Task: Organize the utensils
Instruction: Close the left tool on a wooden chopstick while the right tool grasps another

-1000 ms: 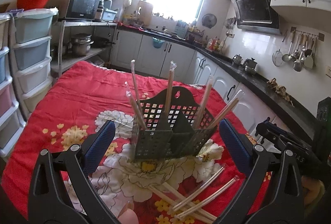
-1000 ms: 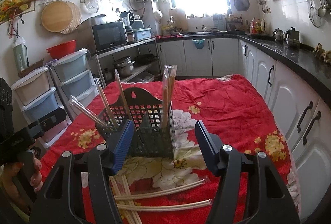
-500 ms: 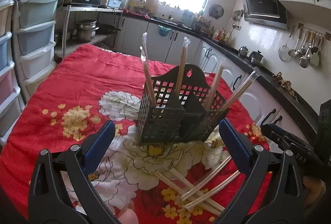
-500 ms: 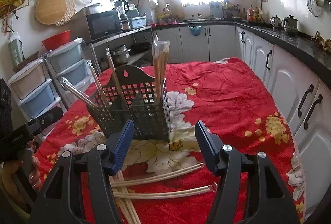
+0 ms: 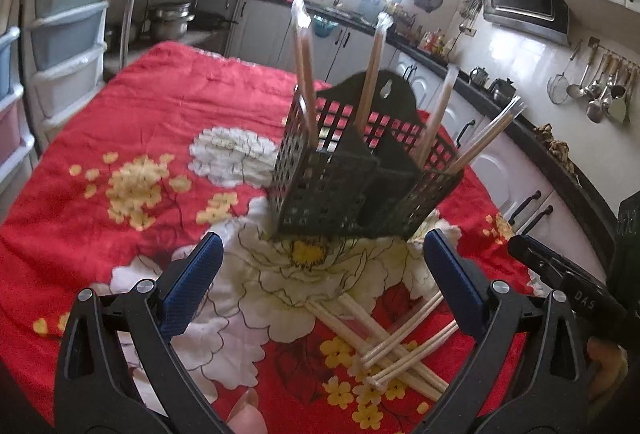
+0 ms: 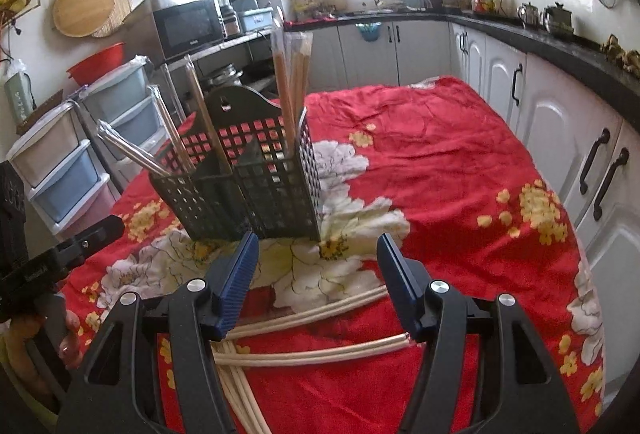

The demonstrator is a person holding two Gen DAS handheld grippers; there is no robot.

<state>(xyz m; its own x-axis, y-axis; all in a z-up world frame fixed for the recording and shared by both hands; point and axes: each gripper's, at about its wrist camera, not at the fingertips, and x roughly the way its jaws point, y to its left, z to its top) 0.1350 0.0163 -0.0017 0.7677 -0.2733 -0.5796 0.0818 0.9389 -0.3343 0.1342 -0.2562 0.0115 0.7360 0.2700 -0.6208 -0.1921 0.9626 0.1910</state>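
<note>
- Left claw [image 5: 320,282] released, blue pads [image 5: 188,286] spread wide, nothing between them, poised above the flowered red cloth [image 5: 132,121] on the table.
- Right claw [image 6: 318,274] likewise released and bare, hanging over the loose wrapped chopsticks [image 6: 320,352].
- Just beyond the left claw's fingertips, a crossed pile of those wrapped chopsticks [image 5: 396,338] flat on the cloth, near the table's front edge.
- Behind the pile, upright on the big white flower print, the dark lattice utensil basket [image 5: 340,189], split into compartments.
- Standing in the basket, several more wrapped pairs [image 5: 304,73], some upright, some leaning outward to the right in the left wrist view.
- Farther out: white kitchen cabinets [image 6: 560,137], stacked plastic drawers [image 5: 64,45], a microwave [image 6: 188,25].
</note>
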